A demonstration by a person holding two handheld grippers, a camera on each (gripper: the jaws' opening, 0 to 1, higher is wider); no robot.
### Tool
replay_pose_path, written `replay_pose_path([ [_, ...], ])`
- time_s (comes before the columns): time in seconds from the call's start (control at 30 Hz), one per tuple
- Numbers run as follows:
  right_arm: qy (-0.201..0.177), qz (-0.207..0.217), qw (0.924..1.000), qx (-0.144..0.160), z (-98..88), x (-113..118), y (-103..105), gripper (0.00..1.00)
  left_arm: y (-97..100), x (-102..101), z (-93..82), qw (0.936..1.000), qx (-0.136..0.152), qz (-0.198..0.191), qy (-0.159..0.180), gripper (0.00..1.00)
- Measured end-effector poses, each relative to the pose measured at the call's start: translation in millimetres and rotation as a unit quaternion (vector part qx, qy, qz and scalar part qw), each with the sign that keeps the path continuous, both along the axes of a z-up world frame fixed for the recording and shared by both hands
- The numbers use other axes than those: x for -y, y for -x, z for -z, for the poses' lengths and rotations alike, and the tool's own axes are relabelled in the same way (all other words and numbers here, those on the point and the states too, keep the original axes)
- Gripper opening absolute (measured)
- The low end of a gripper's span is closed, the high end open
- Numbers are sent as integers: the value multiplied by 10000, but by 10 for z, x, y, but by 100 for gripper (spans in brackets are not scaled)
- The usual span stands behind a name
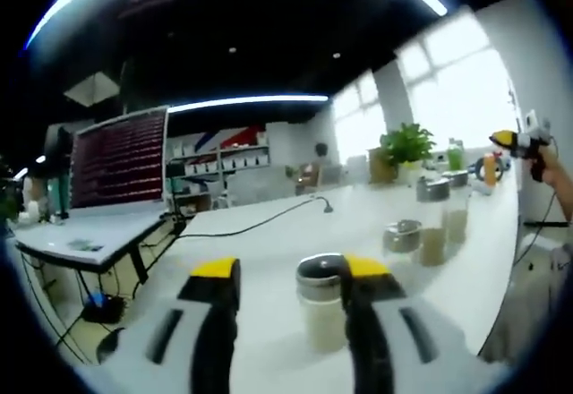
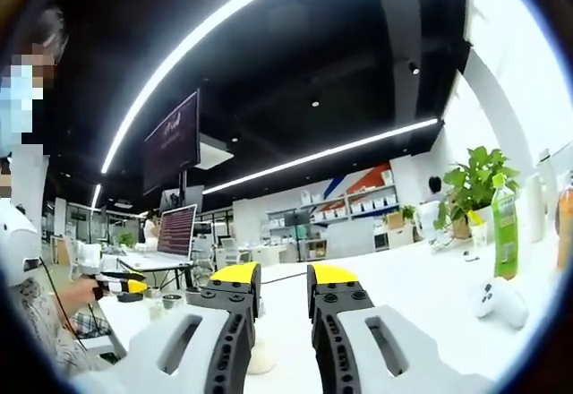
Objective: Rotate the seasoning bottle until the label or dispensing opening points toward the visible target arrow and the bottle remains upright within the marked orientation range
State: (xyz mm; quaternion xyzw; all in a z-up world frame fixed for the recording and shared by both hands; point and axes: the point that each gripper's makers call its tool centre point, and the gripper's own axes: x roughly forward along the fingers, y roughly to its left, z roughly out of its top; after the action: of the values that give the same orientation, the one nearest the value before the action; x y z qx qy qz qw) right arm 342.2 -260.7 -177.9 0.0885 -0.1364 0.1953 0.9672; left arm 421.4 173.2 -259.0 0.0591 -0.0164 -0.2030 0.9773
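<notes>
Your left gripper (image 1: 288, 279) stands with its jaws spread wide, yellow tips on grey moulded bodies, holding nothing. Just ahead of them, against the right-hand jaw in the picture, stands the seasoning bottle (image 1: 320, 309): a short clear cylinder, upright, with pale contents and a round metal cap that catches the light. From here you cannot tell whether the jaw touches it. No label or opening can be made out on its near side.

It sits on a smooth white table (image 1: 269, 242), matte with soft glare. Further along the table stand more shaker jars: a shorter one with tan contents (image 1: 431, 242) and two taller ones behind it (image 1: 445, 199), all metal-capped. A thin black cable (image 1: 260, 222) trails across the surface. A leafy potted plant (image 1: 407, 146) sits by the window.

Your right gripper (image 2: 283, 276) has its jaws parted by a narrow gap, nothing between them; black ribbed pads line the inner faces. In the right gripper view a green plastic bottle (image 2: 505, 233) stands upright on the table, and a rounded white object (image 2: 498, 300) lies near it. At the far left of that view your left gripper appears small, held in a hand (image 2: 79, 291).
</notes>
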Motion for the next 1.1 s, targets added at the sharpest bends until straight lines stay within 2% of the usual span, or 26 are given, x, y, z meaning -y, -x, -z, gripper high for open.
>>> replay_pose_path([
  [0.1,-49,-31,10000,-4,-7,-7,-2,20,10,61,-8,9999,-6,95,58,48],
  [0.4,-79,-16,10000,-14,-5,11,-24,19,-37,81,79,9999,-70,67,-136,43],
  [0.67,-106,25,9999,11,-22,34,-23,19,-45,114,106,9998,-127,174,-5,39],
  [0.87,-139,-11,9999,7,-25,32,-19,18,-21,175,118,9989,-171,427,47,29],
  [1.1,-159,35,9999,11,-31,52,-17,18,-28,172,143,9985,-258,457,124,29],
])
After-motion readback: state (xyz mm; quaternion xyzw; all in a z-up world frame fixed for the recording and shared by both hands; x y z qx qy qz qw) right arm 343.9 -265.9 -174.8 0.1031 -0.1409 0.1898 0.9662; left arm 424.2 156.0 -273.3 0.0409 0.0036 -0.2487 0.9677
